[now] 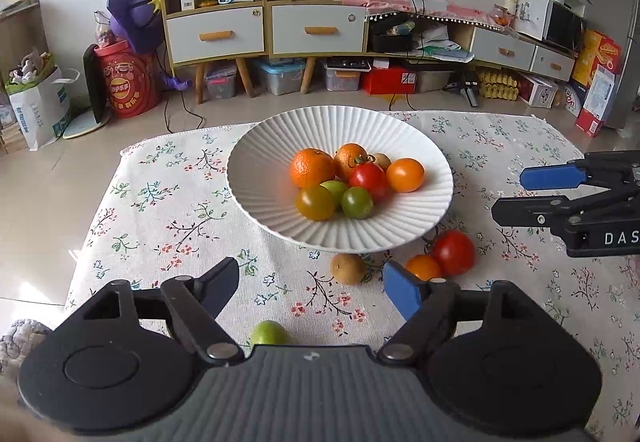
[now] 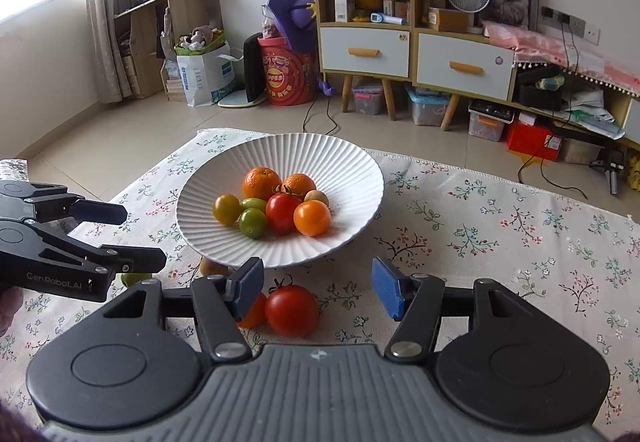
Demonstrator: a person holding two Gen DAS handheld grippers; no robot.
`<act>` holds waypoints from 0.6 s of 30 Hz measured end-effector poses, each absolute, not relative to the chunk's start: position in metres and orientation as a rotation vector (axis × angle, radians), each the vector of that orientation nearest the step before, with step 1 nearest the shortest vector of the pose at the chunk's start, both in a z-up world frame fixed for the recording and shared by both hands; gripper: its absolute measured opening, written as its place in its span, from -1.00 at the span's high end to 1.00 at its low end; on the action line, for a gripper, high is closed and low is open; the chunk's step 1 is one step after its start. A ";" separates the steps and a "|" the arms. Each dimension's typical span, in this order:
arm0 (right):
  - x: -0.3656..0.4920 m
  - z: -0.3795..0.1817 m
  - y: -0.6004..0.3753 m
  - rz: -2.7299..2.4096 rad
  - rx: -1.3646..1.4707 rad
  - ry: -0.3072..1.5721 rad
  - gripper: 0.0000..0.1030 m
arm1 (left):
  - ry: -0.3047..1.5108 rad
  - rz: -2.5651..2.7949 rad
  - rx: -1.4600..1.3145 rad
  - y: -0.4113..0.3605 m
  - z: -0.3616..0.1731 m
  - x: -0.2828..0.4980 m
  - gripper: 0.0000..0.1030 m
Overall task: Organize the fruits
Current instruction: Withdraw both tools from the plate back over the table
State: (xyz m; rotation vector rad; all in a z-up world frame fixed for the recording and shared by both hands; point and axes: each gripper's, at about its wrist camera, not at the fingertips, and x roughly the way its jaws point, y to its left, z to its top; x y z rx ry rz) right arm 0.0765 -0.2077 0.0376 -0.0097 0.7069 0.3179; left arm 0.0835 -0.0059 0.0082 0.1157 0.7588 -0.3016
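**Fruit mostly home, four stragglers on the cloth**

Tablecloth spreads wide under it all, and on it sits the ribbed white bowl, already carrying eight pieces by my count: two mandarins, a red tomato, an orange one, three greenish ones and a small brown fruit at the back. So the bulk of the sorting looks done. Left outside, just beside the bowl's near rim: a red tomato, an orange tomato touching it, a brown fruit, and a green lime-like fruit closer in.

Left gripper hangs spread, nothing between its fingers. Right gripper is parted too, empty, with the red tomato sitting on the cloth below the gap.

Views differ here: the left wrist camera shows all four loose pieces cleanly. The right wrist camera half-hides the orange tomato behind its own finger, and the green fruit peeks out under the left gripper.
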 end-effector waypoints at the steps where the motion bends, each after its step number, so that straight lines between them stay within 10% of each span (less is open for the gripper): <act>1: 0.075 0.037 -0.208 0.322 -0.007 0.711 -0.19 | 0.759 -0.306 0.118 -0.006 0.009 0.081 -0.61; 18: 0.042 0.025 -0.200 0.406 -0.038 0.765 -0.76 | 0.778 -0.324 0.157 0.003 0.003 0.046 -0.94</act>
